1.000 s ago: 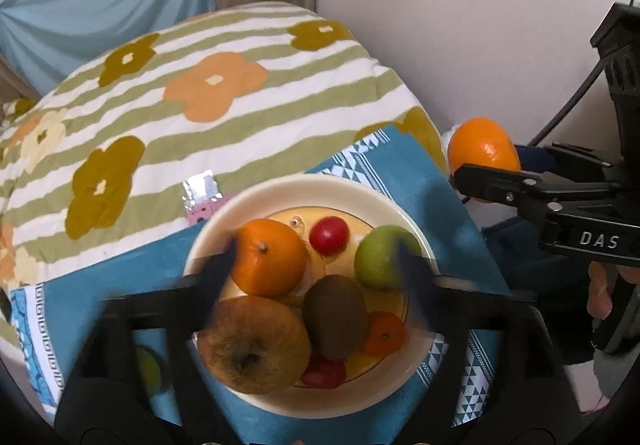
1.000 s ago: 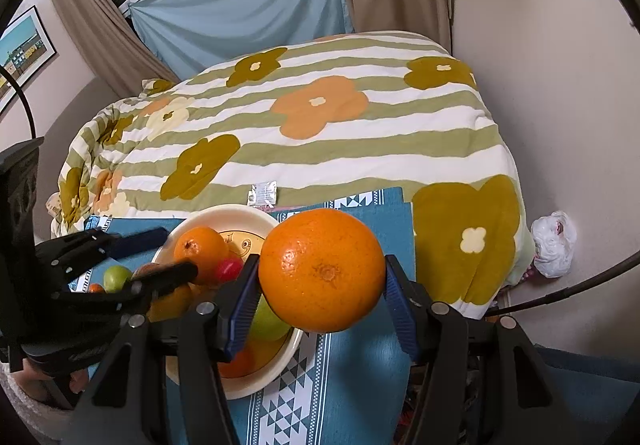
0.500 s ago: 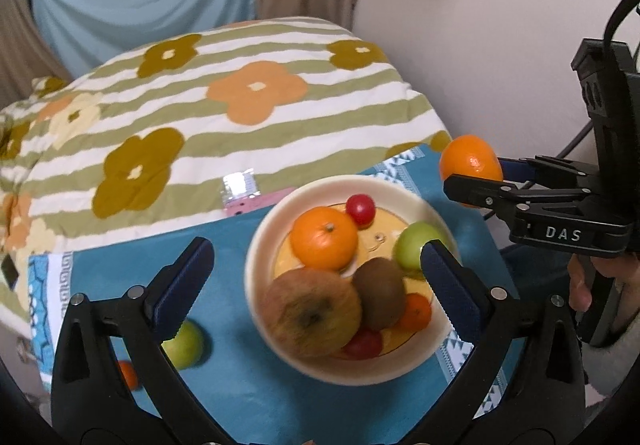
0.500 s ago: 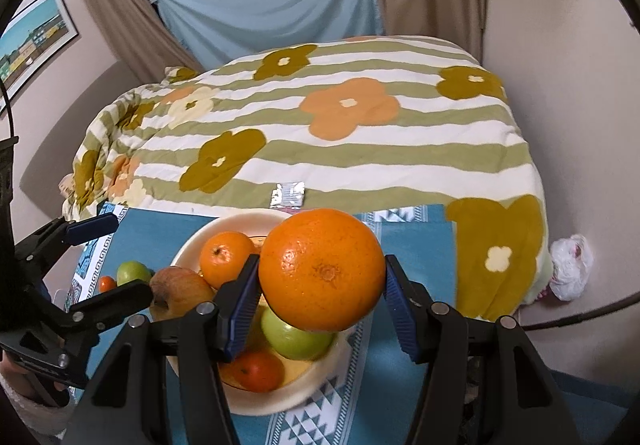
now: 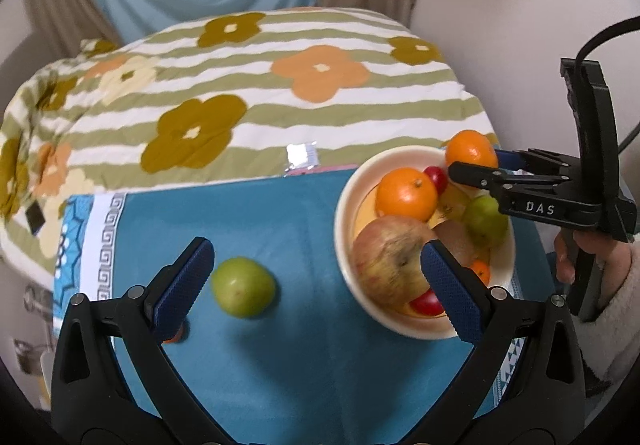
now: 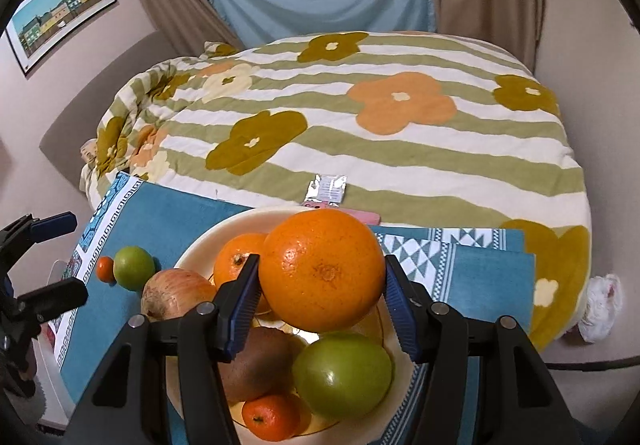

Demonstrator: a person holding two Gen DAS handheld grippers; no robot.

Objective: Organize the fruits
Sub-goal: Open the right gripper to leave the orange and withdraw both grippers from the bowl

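A cream bowl [image 5: 345, 205] [image 6: 200, 245] on a blue cloth [image 5: 304, 357] holds an apple [image 5: 390, 257], an orange [image 5: 406, 195], a kiwi [image 6: 260, 365], a green fruit [image 6: 342, 375] and small red and orange fruits. My right gripper [image 6: 321, 265] [image 5: 476, 161] is shut on a large orange [image 6: 320, 245] [image 5: 470, 149], held just above the bowl's far side. A loose green fruit [image 5: 243, 287] [image 6: 134, 267] lies on the cloth left of the bowl. Over it hangs my left gripper [image 5: 316, 269] [image 6: 78, 257], open and holding nothing. A tiny orange [image 6: 105, 268] sits beside that fruit.
The cloth lies on a bed with a striped flower blanket [image 5: 280, 93]. A foil packet [image 6: 326, 187] and a pink card [image 6: 360, 215] lie just behind the bowl. A white bag [image 6: 600, 305] is on the floor at the right, near the wall. A hand [image 5: 592, 257] grips the right tool.
My left gripper has swung left, from over the bowl to over the loose green fruit. The right gripper has carried the large orange left and down, over the bowl.
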